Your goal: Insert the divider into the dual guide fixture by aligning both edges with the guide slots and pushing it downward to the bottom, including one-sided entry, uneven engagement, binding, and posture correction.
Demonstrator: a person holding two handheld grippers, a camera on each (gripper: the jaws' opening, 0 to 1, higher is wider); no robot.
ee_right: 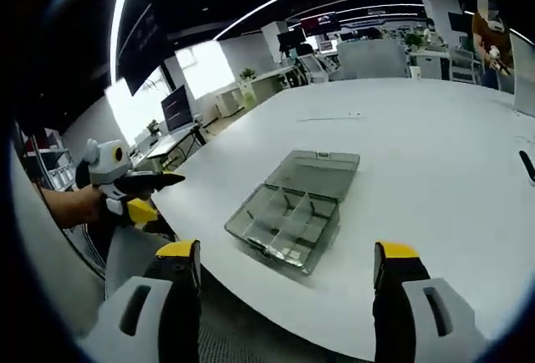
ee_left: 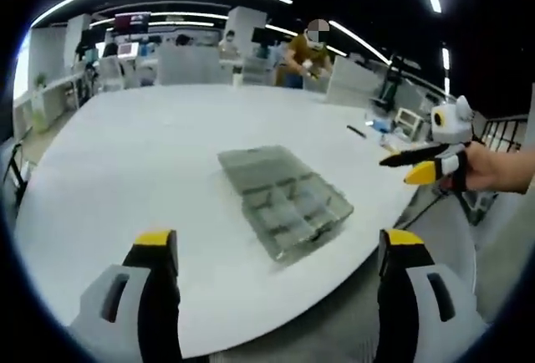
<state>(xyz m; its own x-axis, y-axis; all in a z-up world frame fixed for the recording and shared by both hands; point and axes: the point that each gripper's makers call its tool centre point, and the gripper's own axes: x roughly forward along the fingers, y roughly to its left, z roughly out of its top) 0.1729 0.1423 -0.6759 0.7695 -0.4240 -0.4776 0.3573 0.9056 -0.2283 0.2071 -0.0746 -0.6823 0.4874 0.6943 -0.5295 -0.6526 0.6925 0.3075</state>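
A clear grey plastic compartment box (ee_left: 288, 204) lies open on the white round table (ee_left: 134, 154), its lid (ee_left: 259, 165) folded flat behind it. Thin dividers stand between its cells (ee_right: 288, 217). My left gripper (ee_left: 278, 242) is open, jaws wide apart, hovering at the table's near edge short of the box and holding nothing. My right gripper (ee_right: 287, 253) is likewise open and empty, facing the box (ee_right: 292, 212) from another side. In the left gripper view, the right gripper (ee_left: 418, 165) enters from the right in a hand (ee_left: 497, 169). The left gripper (ee_right: 134, 186) appears at the left of the right gripper view.
A black pen (ee_left: 357, 131) lies on the table beyond the box, with small items (ee_left: 393, 125) near the far right edge. A person (ee_left: 303, 55) stands behind the table among desks, chairs and monitors. Grey floor lies below the table edge (ee_right: 251, 329).
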